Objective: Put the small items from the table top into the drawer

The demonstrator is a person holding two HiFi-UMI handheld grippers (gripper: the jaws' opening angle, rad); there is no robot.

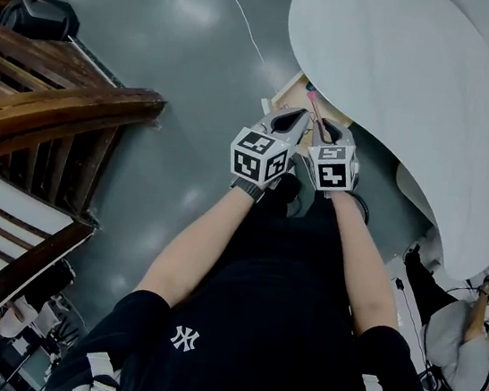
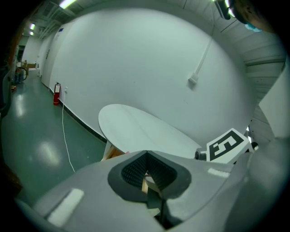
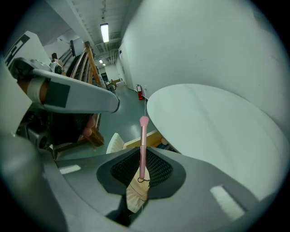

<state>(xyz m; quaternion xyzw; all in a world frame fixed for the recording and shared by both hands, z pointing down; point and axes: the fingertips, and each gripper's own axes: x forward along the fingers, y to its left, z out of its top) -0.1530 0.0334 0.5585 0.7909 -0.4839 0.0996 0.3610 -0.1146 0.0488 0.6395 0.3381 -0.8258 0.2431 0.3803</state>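
Right gripper view: right gripper (image 3: 142, 155) pinching a pink brush (image 3: 143, 136); left gripper (image 2: 147, 154) jaws pressed together; white round table (image 3: 213, 127), grey-green floor (image 2: 31, 136).

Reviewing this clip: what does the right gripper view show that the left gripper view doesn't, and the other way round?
Only the right gripper view: a slim pink-handled brush with cream bristles, clamped in the right gripper.
Only the left gripper view: the left gripper, its tips together, and the right gripper's black-and-white marker cube.
Both: the white oval tabletop, the grey-green floor and the white wall.
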